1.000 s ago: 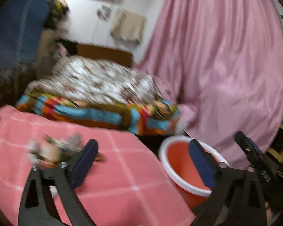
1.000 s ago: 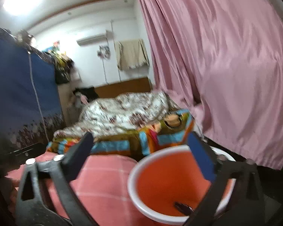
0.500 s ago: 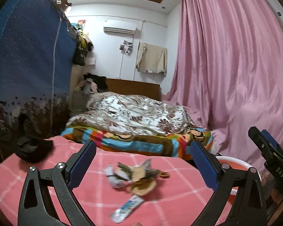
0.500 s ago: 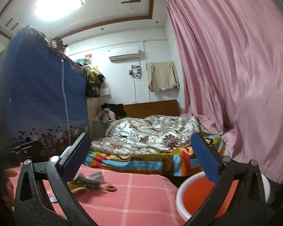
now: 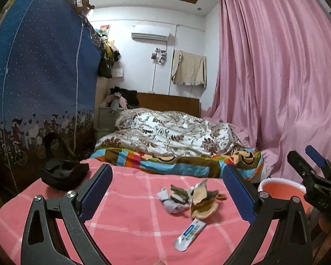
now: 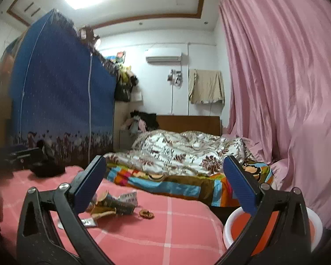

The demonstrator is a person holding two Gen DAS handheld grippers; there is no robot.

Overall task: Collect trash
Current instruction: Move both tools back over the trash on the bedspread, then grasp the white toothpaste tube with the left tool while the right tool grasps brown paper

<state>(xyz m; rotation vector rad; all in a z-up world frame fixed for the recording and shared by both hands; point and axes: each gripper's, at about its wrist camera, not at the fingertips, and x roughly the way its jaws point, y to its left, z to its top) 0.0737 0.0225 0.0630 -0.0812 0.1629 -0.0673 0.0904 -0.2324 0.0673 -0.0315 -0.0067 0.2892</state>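
Left gripper (image 5: 165, 195): jaws spread wide, holding nothing. Right gripper (image 6: 163, 187): jaws likewise spread, holding nothing.
Trash pile (image 5: 188, 198): crumpled wrappers on pink checked worktop (image 5: 125, 216), ahead of left jaws, between their tips, nearer the right edge.
White tube (image 5: 189, 235): just in front of pile.
Orange basin (image 6: 273, 227): off the worktop's right edge.

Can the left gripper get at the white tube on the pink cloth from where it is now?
Probably yes: the left gripper is open, and the tube lies flat ahead with nothing between them.
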